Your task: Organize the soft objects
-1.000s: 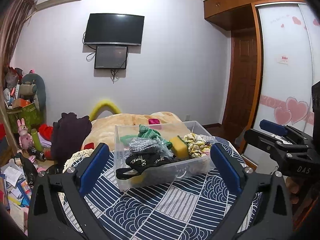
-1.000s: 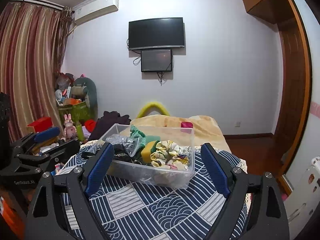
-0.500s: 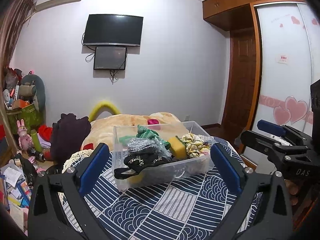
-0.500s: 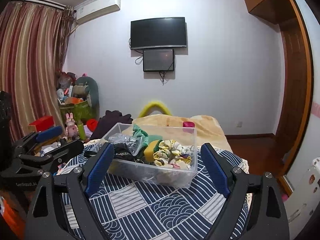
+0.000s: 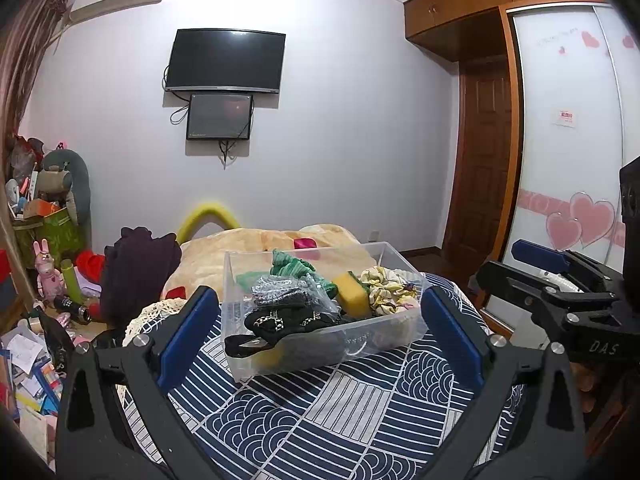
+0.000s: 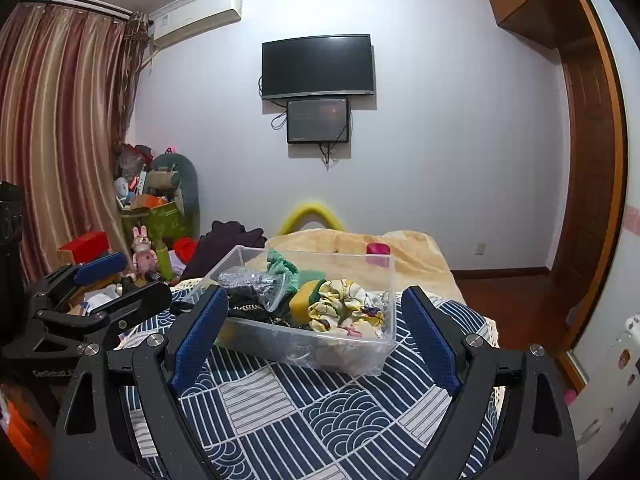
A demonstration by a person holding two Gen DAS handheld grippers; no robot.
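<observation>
Grippers: left gripper (image 5: 320, 320) wide, empty | right gripper (image 6: 316, 320) wide, empty

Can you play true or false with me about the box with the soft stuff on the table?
1. The clear box sits on a blue and white patterned cloth. True.
2. The yellow sponge lies on the cloth outside the box. False: it is inside the box.
3. The left gripper is squeezing a sock. False: it is open and holds nothing.
4. The right gripper is open and empty. True.
5. The TV on the wall shows a cartoon. False: its screen is dark.
</observation>
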